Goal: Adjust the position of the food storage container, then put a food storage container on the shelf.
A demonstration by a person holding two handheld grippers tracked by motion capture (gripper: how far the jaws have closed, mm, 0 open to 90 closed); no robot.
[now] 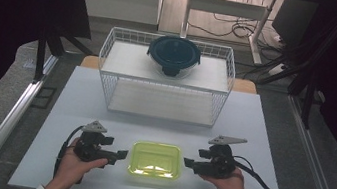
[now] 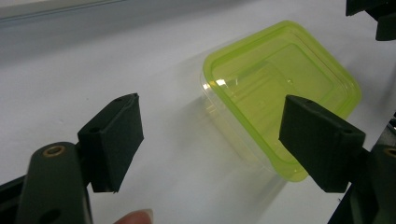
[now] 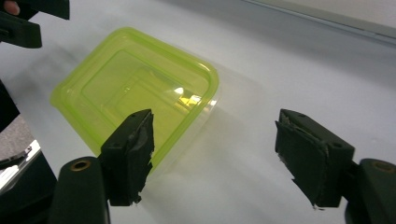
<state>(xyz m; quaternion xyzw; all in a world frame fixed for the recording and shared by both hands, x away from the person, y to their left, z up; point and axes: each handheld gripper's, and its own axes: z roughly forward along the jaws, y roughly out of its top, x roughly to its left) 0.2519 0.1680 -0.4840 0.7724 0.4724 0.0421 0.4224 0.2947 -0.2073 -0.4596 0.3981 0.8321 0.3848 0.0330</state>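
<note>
A yellow-green plastic container (image 1: 155,164) with its lid on sits on the white table (image 1: 85,97) near the front edge. My left gripper (image 1: 122,154) is just left of it, pointing at its side, jaws open and empty. My right gripper (image 1: 187,163) faces it from the right, also open and empty. In the left gripper view the container (image 2: 275,88) lies ahead and to the right of the open gripper (image 2: 215,128). In the right gripper view the container (image 3: 135,88) lies ahead and to the left of the open gripper (image 3: 218,137). Neither gripper touches it.
A white wire rack (image 1: 124,75) stands at the back of the table. On its top shelf rests a dark round lidded bowl (image 1: 174,55). Table edges run close behind both hands. Cables and a desk frame lie on the floor beyond the table.
</note>
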